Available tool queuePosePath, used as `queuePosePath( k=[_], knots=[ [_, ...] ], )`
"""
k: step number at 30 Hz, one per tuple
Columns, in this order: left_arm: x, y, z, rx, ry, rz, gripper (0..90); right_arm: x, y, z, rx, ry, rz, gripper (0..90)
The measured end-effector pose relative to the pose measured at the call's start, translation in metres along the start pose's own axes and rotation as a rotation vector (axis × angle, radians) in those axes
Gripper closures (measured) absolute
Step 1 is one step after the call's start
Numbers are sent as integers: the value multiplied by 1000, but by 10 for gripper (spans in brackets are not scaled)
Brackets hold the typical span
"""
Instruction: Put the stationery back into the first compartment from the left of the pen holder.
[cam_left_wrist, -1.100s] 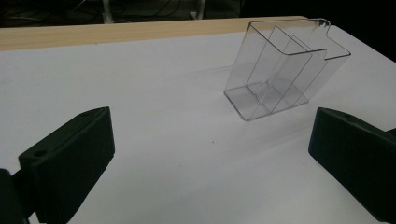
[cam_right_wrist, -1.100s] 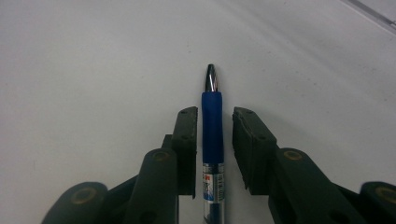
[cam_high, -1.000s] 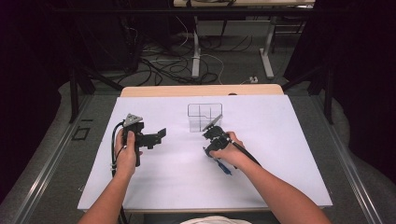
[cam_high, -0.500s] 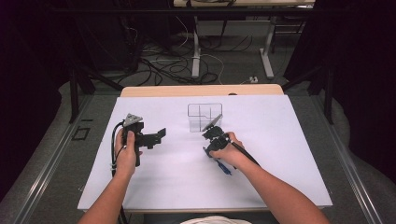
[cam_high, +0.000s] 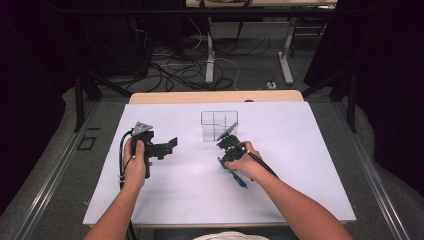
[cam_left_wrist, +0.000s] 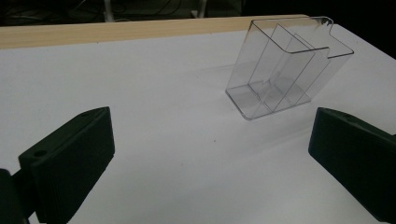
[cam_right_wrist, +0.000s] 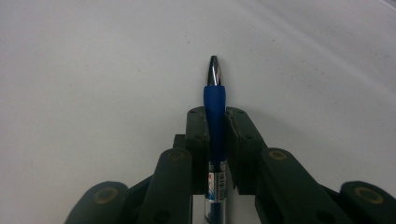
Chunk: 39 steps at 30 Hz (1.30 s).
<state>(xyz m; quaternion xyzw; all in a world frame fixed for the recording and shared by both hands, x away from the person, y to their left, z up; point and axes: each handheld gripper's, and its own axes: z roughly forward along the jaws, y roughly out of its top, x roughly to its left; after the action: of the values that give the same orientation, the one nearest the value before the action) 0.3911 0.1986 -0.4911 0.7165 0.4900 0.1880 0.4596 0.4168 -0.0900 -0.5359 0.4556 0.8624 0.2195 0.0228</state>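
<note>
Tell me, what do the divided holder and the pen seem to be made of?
The divided holder: clear, glossy, probably hard plastic; the table shows through its walls. The pen: blue, likely rubbery grip and a shiny, perhaps metal tip, clamped in the right hand-held gripper.

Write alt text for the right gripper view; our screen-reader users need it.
The right gripper is clamped on a blue pen, its silver tip pointing away from the camera over a plain white table.

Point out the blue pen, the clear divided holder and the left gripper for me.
blue pen (cam_right_wrist: 214, 100): right gripper view, on its blue grip just past the jaws.
clear divided holder (cam_left_wrist: 280, 70): left gripper view, on its transparent front wall.
left gripper (cam_high: 172, 145): high view, midway between its fingertips.
</note>
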Motion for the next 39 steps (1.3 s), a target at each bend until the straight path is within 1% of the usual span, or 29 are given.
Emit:
queuePosePath(
  k=[1, 3, 4, 7, 8, 9, 11, 12, 13, 14, 15, 16, 17, 18, 19, 20, 21, 22, 24, 25, 26, 27, 31, 32, 33, 34, 35, 38, 39],
  knots=[
    [0, 0, 0, -1, 0, 0, 2, 0, 3, -8, 97, -19, -30, 802],
    [0, 0, 0, -2, 0, -1, 2, 1, 3, -9, 90, -20, -30, 802],
    [0, 0, 0, -1, 0, -1, 2, 0, 2, -10, 64, -16, -35, 802],
    [0, 0, 0, 2, 1, 2, 2, 0, 3, -13, 75, -19, -39, 802],
    [0, 0, 0, 3, 1, 4, 2, 0, 4, -15, 69, -10, -36, 802],
    [0, 0, 0, 3, 1, 4, 2, -1, 4, -16, 59, -21, -41, 803],
    [0, 0, 0, 3, 1, 4, 2, 0, 4, -19, 38, -9, -18, 802],
    [0, 0, 0, 2, 2, 4, 2, -1, 4, -19, 17, -10, -16, 802],
    [0, 0, 0, 2, 2, 4, 2, -2, 5, -22, -5, -7, -31, 803],
    [0, 0, 0, 2, 2, 3, 2, -2, 5, -22, -5, -7, -31, 803],
    [0, 0, 0, 1, 2, 2, 2, -2, 3, -20, -93, 14, -18, 803],
    [0, 0, 0, 1, 2, 2, 2, -2, 3, -20, -93, 14, -18, 803],
    [0, 0, 0, 0, 3, 2, 2, -3, 8, -33, 35, -8, -32, 803],
    [0, 0, 0, 0, 3, 0, 2, -4, 9, -34, 49, -12, -45, 803],
    [0, 0, 0, -1, 4, -1, 2, -3, 8, -32, -23, 0, -22, 803],
    [0, 0, 0, -2, 5, -1, 2, -3, 8, -32, -23, 0, -22, 803],
    [0, 0, 0, -2, 5, -1, 2, -2, 7, -29, -83, 1, -1, 802],
    [1, 0, 0, 3, 6, 7, 2, -1, 7, -29, -110, 9, 8, 802],
    [1, 0, 0, 5, 6, 7, 2, -1, 8, -32, -122, 15, -3, 802],
    [1, 0, 0, 8, 3, 7, 2, -2, 12, -41, -54, -1, -33, 802],
    [1, 0, 0, 7, 4, 7, 2, -1, 13, -43, -57, -2, -25, 802],
    [1, 0, 0, 7, 4, 6, 2, -1, 12, -39, -158, 17, -16, 802],
    [1, 0, 0, -1, 7, -2, 2, 2, 17, -50, -180, 19, -12, 802],
    [1, 0, 0, -2, 8, -1, 2, 2, 18, -50, -227, 29, -13, 802],
    [1, 0, 0, -2, 8, -1, 2, 3, 19, -54, -227, 21, -15, 802],
    [1, 0, 0, -2, 8, -1, 2, 3, 20, -55, -254, 18, -20, 802],
    [2, 0, 0, 1, 8, 2, 2, 3, 22, -59, -256, 14, -24, 802],
    [2, -1, 0, -2, 9, 1, 2, 5, 26, -66, -314, 20, -35, 803],
    [1, -1, 0, -1, 9, 1, 2, 5, 27, -70, -311, 14, -41, 802]
  ],
)
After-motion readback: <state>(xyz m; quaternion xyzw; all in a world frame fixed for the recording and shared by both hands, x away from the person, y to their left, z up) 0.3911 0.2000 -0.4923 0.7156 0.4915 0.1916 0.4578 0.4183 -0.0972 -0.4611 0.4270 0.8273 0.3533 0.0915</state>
